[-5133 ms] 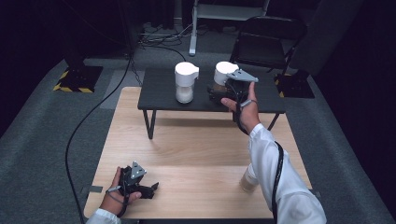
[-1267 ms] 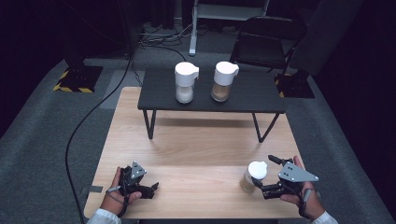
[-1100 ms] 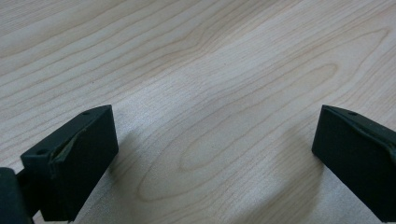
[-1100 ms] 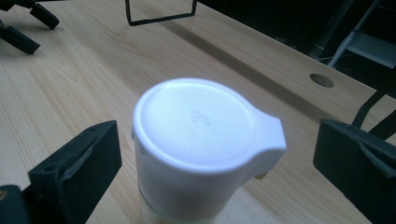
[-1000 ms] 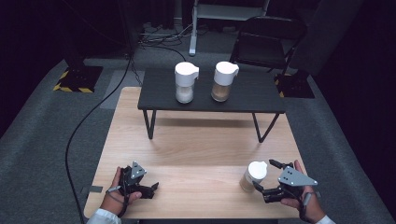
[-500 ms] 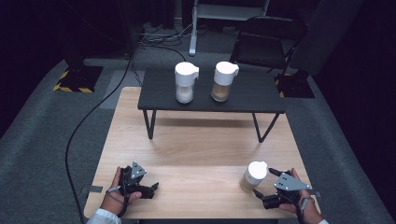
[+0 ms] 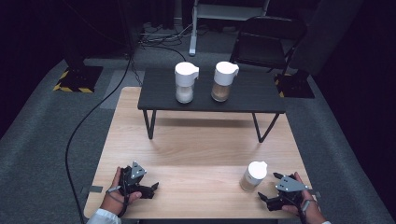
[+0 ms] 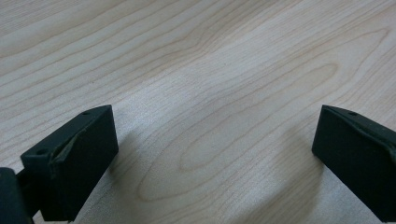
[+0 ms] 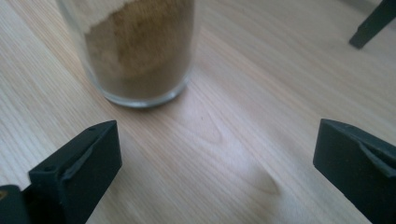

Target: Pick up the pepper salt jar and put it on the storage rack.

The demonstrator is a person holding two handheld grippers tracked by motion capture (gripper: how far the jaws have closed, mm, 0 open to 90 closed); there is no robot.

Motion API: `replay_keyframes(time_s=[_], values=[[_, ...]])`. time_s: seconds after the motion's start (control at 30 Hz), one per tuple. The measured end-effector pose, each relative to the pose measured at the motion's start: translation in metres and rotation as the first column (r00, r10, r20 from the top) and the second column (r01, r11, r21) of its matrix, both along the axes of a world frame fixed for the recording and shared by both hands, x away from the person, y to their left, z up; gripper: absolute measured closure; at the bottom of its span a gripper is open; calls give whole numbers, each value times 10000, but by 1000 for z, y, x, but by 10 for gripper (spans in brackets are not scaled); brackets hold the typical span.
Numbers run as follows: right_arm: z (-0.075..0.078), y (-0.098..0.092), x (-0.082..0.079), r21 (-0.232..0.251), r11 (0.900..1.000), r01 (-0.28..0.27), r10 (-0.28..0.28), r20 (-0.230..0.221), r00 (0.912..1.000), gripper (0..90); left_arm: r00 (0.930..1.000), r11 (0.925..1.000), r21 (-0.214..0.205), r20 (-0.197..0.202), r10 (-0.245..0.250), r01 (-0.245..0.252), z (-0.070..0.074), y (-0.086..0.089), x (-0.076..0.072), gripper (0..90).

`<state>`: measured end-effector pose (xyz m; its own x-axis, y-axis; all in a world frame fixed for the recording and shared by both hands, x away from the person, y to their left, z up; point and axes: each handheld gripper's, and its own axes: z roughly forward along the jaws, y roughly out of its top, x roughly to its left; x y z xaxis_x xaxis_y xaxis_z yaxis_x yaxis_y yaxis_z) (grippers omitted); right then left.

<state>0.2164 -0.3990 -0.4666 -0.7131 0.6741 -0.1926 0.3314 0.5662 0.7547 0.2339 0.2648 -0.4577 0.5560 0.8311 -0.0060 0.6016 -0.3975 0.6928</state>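
Observation:
A glass jar (image 7: 252, 176) with a white lid and brown powder stands upright on the wooden table (image 7: 205, 149), near its front right corner. My right gripper (image 7: 269, 186) lies just right of it, open and holding nothing. In the right gripper view the jar's lower part (image 9: 140, 51) stands ahead and left of the gap between the jaws of the right gripper (image 9: 215, 172). My left gripper (image 7: 153, 189) rests open near the front left edge. In the left gripper view the left gripper (image 8: 215, 163) has bare wood between its jaws.
A low black table (image 7: 261, 93) stands on the far part of the wooden table. It carries a white-lidded jar of pale powder (image 7: 185, 84) and one of brown powder (image 7: 223, 82). A black chair (image 7: 266, 42) and a floor cable (image 7: 88, 121) lie beyond.
My right gripper has drawn back from beside the jar toward the front edge, away from it. Five seconds ago it was up at the brown jar on the black table. The left gripper has stayed still.

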Motion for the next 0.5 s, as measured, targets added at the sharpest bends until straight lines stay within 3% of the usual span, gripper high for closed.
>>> replay_keyframes(time_s=[0.13,0.5], values=[[0,-6,4,63,10000,55,-54,-198,9998,7,10000,10000,-3,0,1,-1,0,0,0,2],[5,-25,18,565,9974,441,-359,-1384,9897,2,10000,10000,-2,6,-5,5,0,0,0,2]])
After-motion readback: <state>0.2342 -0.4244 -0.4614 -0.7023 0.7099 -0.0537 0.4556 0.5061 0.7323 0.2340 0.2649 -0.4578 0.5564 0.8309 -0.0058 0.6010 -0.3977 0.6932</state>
